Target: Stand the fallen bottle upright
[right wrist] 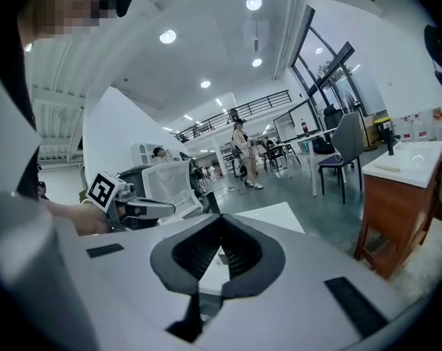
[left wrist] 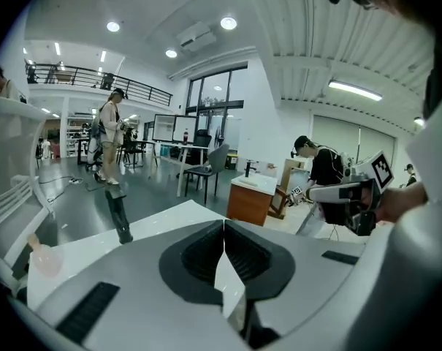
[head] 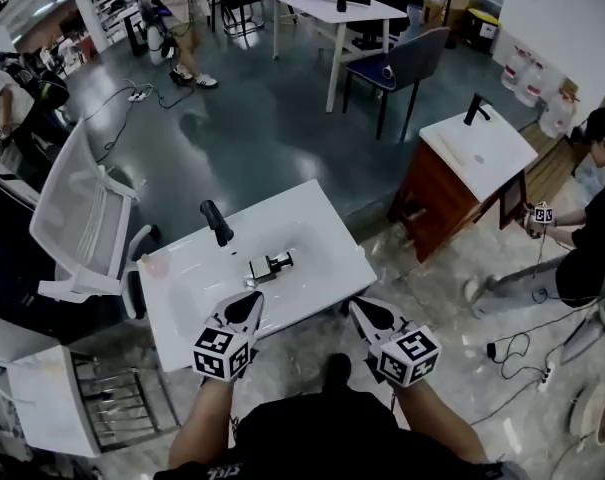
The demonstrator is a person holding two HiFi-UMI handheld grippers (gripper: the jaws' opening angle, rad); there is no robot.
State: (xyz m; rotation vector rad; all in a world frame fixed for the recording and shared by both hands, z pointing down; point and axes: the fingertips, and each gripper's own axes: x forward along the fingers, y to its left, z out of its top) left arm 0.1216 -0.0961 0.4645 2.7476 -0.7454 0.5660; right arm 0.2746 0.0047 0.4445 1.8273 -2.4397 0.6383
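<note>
A small bottle [head: 270, 266] lies on its side in the basin of a white sink top [head: 312, 223], to the right of a black faucet [head: 217, 223]. My left gripper [head: 252, 306] is shut and empty, hovering over the sink's near edge just short of the bottle. To its right, my right gripper [head: 363, 312] is also shut and empty, off the sink's near right corner. In the left gripper view the shut gripper [left wrist: 223, 229] hides the bottle, while the faucet [left wrist: 118, 214] stands to the left. The right gripper view shows its shut gripper [right wrist: 222, 225] over the white top.
A pale pink object [head: 154, 265] lies on the sink's left side. A white mesh chair [head: 77, 218] stands to the left and a wire rack [head: 112, 398] at the near left. A wooden cabinet with a second sink [head: 462, 173] and a person [head: 592, 228] are to the right.
</note>
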